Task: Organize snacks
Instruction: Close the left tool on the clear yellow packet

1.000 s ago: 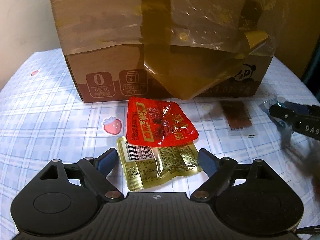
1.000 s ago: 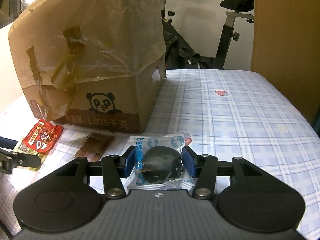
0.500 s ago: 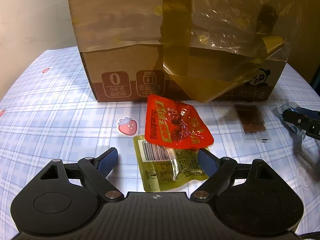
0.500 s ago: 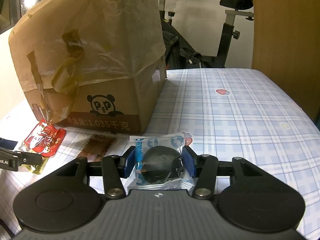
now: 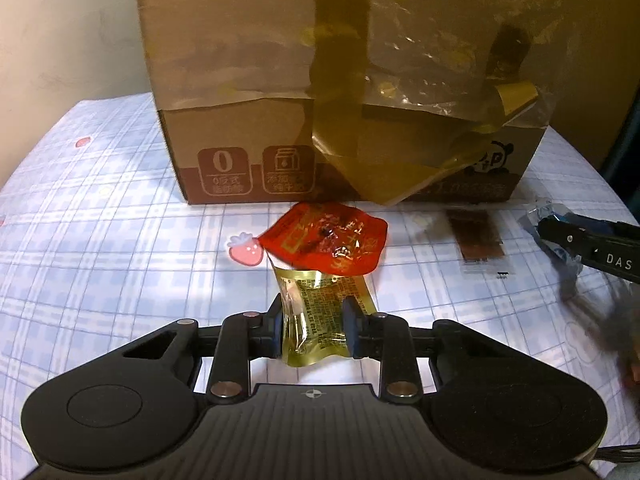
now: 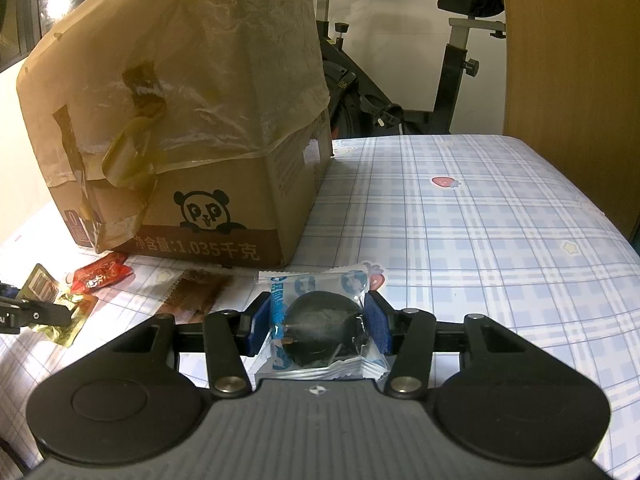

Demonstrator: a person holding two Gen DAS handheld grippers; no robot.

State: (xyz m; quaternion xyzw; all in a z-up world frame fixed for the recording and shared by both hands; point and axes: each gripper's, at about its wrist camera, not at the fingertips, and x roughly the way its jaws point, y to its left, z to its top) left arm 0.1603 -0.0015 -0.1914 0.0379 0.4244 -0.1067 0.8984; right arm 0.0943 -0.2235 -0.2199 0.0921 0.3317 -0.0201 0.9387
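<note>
- Step: both tools grasp snacks; next, judged, is lifting each clear and carrying it to the box (image 5: 320, 80).
- Left tool (image 5: 314, 326): clenched on the gold packet (image 5: 316, 312), its far end under the red packet (image 5: 328, 240).
- Right tool (image 6: 318, 322): clenched on the blue packet (image 6: 320, 320), a dark round cake inside.
- Brown packet (image 5: 478, 236): flat on the counter (image 5: 100, 240).

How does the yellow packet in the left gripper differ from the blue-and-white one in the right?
The yellow packet is translucent gold with dense black print; the blue-and-white packet shows a dark round snack inside. The yellow one is squeezed narrow with the red packet overlapping its far end; the blue-and-white one has nothing on it. Both are clamped, by the left gripper and right gripper.
</note>
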